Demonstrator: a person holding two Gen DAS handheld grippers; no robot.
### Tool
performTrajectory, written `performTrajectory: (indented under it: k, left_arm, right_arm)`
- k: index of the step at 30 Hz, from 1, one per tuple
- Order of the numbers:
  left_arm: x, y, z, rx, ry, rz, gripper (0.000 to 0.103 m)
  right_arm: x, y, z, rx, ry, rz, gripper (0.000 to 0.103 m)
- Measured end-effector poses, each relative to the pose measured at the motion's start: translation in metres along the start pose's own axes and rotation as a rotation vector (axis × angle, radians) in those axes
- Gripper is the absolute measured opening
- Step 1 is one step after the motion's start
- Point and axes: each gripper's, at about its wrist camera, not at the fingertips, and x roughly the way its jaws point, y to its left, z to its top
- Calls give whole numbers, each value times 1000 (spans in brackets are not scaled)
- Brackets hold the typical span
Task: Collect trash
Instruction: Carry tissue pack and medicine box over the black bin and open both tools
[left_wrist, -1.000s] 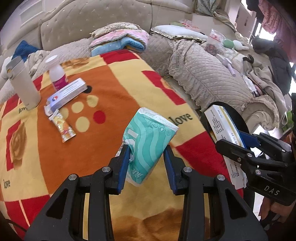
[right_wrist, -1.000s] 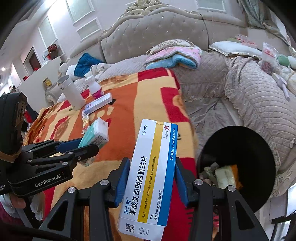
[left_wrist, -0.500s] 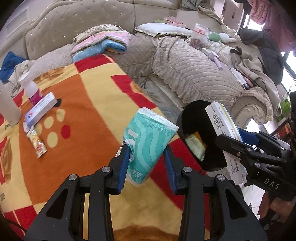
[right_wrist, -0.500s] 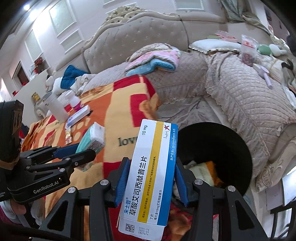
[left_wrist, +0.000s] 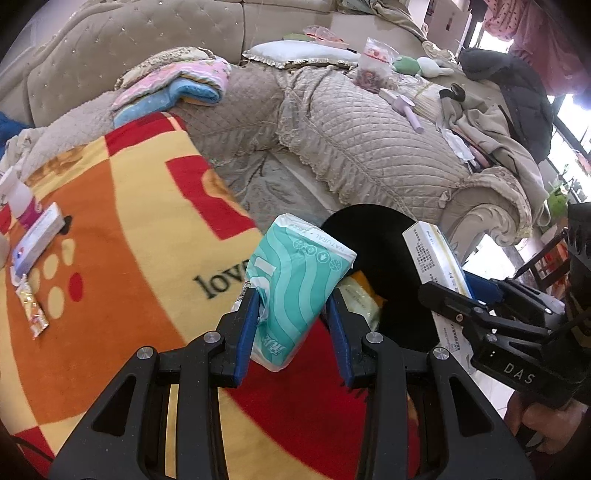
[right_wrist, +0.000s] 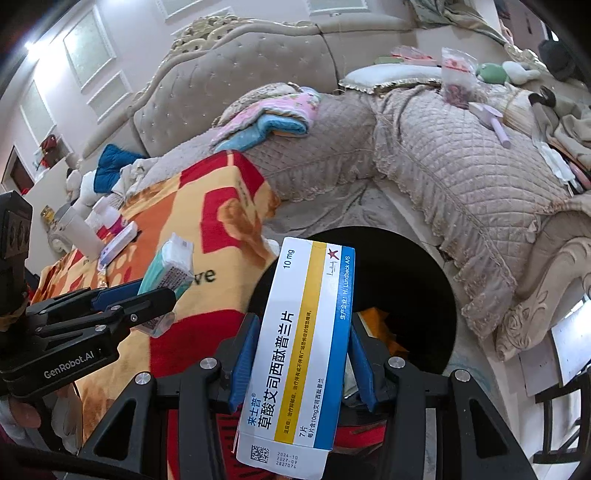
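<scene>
My left gripper (left_wrist: 293, 325) is shut on a teal tissue pack (left_wrist: 295, 291), held upright above the red corner of the blanket. My right gripper (right_wrist: 299, 354) is shut on a white, yellow and blue medicine box (right_wrist: 299, 350). Both hang at the near rim of a round black trash bin (right_wrist: 417, 266) that stands on the floor beside the table; it holds some wrappers (left_wrist: 360, 297). In the right wrist view the left gripper (right_wrist: 147, 295) with its tissue pack (right_wrist: 170, 269) sits to the left. The right gripper (left_wrist: 458, 295) and box (left_wrist: 432, 254) show at the right of the left wrist view.
An orange, yellow and red blanket (left_wrist: 122, 229) covers the table; a small box (left_wrist: 37, 236), a bottle (left_wrist: 18, 195) and a snack wrapper (left_wrist: 33, 314) lie at its left. A quilted beige sofa (left_wrist: 369, 140) with folded towels (left_wrist: 173, 81) and clutter curves behind the bin.
Both grippers have travelled right across the blanket with their loads, from over the table's middle to the bin's rim. The bin now fills more of both views.
</scene>
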Motion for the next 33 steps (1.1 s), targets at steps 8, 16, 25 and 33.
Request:
performTrajectory:
  k: [8, 16, 25, 33]
  left_arm:
    - [14, -14, 7, 6, 11, -43, 35]
    - [28, -18, 10, -2, 34, -68, 35]
    - [38, -20, 13, -17, 44, -104, 35]
    - [46, -15, 16, -54, 42, -185, 37]
  right_arm:
    - [6, -18, 1, 27, 13, -18, 46]
    - [11, -31, 3, 45, 18, -28, 46]
    - [20, -37, 6, 53, 28, -43, 46]
    - [30, -48, 11, 69, 17, -77, 52]
